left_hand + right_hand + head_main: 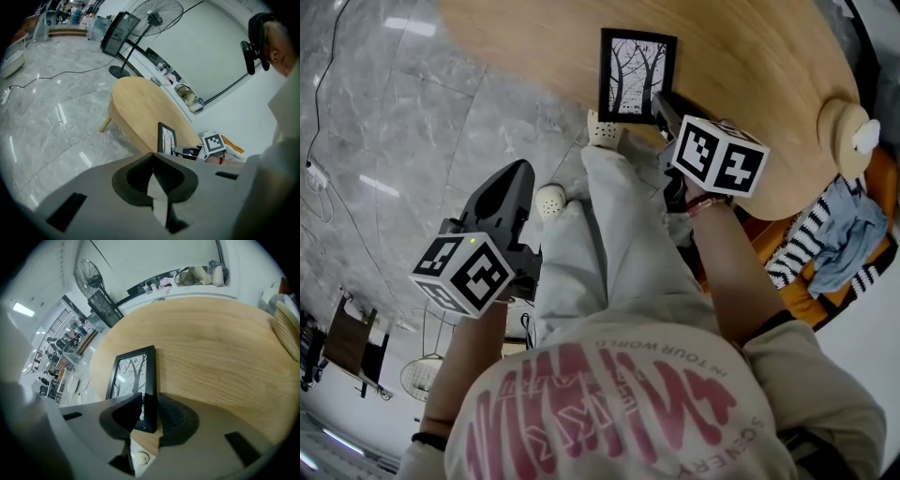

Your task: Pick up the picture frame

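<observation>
A pale wooden oval table (750,75) stands on a glossy grey marble-look floor (412,112) in a bright, white-walled room. A large pedestal fan (157,16) stands beyond the table's far end, and a dark cable (61,73) trails across the floor. Striped and blue cloth (825,244) lies heaped beside the table.

The picture frame (636,77) stands upright on the tabletop, close to the edge nearest the person. It is a slim black rectangle in portrait format, holding a black-and-white print of bare trees against a pale ground, with light glinting off its glazing.

The right gripper (661,108) reaches down to the frame's side. Its jaws stand wide apart, straddling one lower corner of the frame; a sliver of the print shows between the front face and the nearer pad, so nothing is clamped. The left gripper (517,169) hangs over the floor, well away from the table, its jaw tips together and empty.
</observation>
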`<state>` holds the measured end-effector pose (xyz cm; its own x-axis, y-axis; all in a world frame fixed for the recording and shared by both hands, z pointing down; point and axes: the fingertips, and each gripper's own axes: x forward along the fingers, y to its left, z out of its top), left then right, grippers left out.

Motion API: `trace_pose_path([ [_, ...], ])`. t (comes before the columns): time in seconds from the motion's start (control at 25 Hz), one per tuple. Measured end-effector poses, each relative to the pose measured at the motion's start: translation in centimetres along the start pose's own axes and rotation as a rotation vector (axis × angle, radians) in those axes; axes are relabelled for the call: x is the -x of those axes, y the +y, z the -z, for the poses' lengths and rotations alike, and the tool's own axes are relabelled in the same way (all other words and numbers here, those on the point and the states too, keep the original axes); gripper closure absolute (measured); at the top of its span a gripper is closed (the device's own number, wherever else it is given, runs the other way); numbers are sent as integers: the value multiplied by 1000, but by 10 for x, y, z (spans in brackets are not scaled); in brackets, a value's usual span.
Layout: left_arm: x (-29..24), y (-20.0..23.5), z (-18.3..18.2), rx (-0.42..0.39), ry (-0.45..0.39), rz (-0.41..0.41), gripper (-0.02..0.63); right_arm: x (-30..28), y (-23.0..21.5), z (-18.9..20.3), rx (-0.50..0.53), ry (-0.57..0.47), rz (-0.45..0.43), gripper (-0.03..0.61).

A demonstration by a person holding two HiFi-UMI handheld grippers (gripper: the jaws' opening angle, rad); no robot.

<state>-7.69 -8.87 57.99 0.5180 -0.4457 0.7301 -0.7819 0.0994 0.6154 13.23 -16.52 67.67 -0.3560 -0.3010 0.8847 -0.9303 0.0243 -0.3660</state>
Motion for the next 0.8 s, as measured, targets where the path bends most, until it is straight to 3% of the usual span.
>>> trace_pose_path([
  [0.36, 8, -6, -5, -5, -5, 18, 611, -2, -2, 2, -44, 30, 51, 471],
  [0.64, 18, -23, -25, -83, -3, 30, 611, -6, -2, -1, -53, 74, 37, 474],
  [0.8, 18, -18, -14, -162, 28, 9, 611, -3, -5, 2, -85, 68, 14, 476],
])
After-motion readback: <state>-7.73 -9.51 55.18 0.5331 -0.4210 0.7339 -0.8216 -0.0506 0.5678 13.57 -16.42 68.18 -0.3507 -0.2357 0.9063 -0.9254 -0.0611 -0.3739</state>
